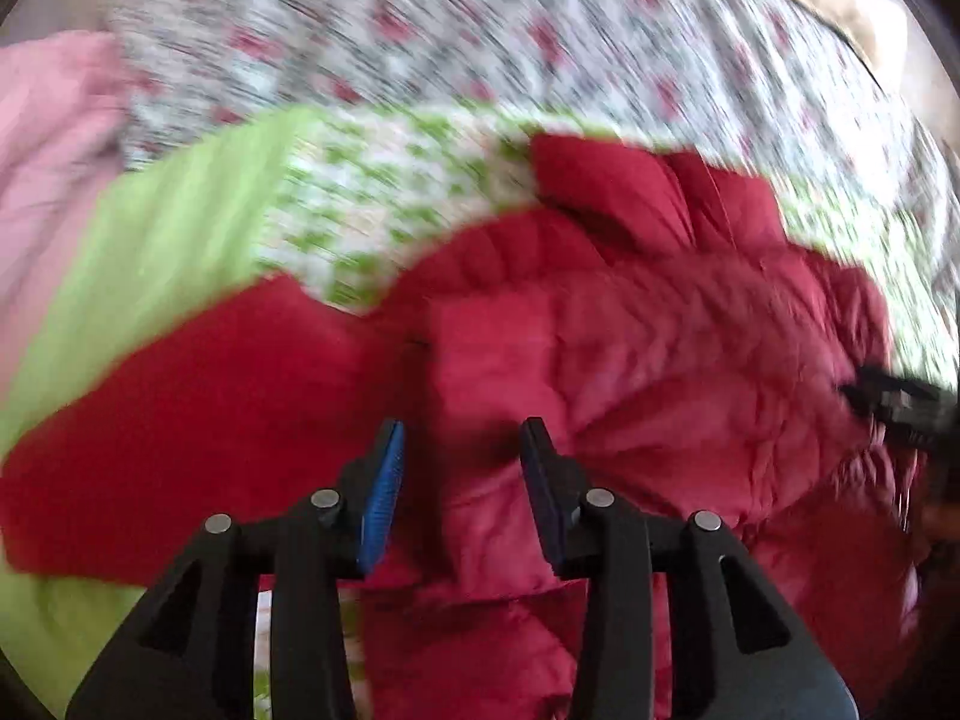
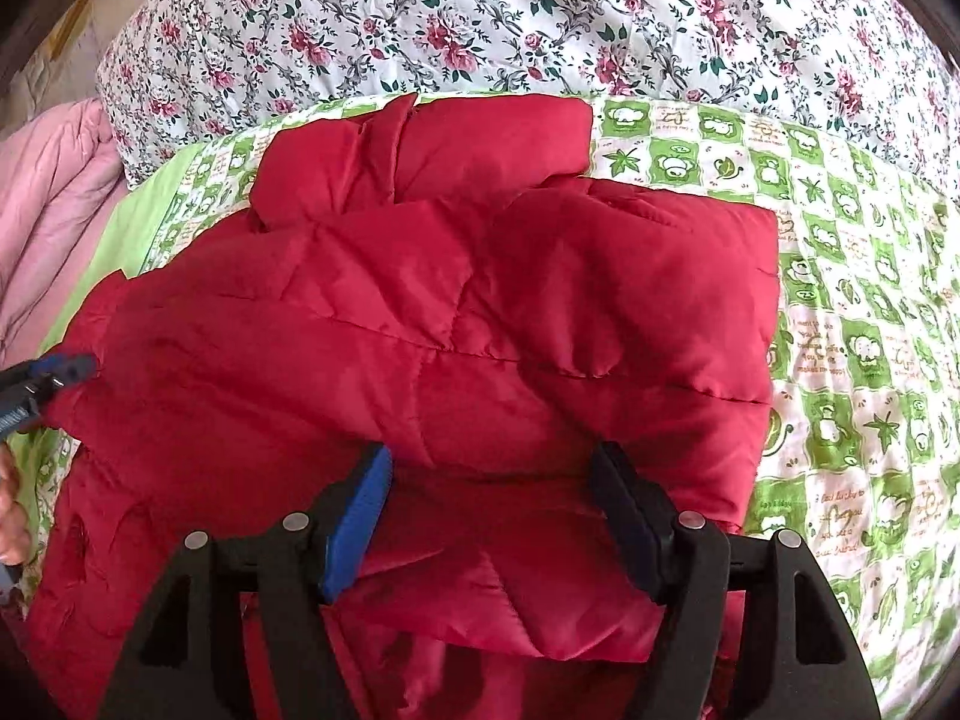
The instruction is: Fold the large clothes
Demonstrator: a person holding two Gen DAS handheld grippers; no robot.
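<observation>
A: How far along is the fold?

B: The jacket [image 2: 420, 324] fills the frame's middle, its right side already turned over. The lower part looks unfolded.

A: Grippers?

B: Left gripper [image 1: 462, 462] partly open, right gripper [image 2: 489, 516] wide open, both over red cloth, gripping nothing.

A: Surface?

B: A green sheet [image 2: 840, 324], floral quilt [image 2: 480, 18] across the top, pink bedding [image 2: 54, 192] at left.

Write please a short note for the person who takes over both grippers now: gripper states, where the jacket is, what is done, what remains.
Left gripper: open, holds nothing, above the red jacket.
Right gripper: open, holds nothing, jacket under it.
Jacket lies on the green sheet, before the flowered quilt.
Done: it looks partly folded, layers on top.
Left: probably fold again and flatten.
</observation>
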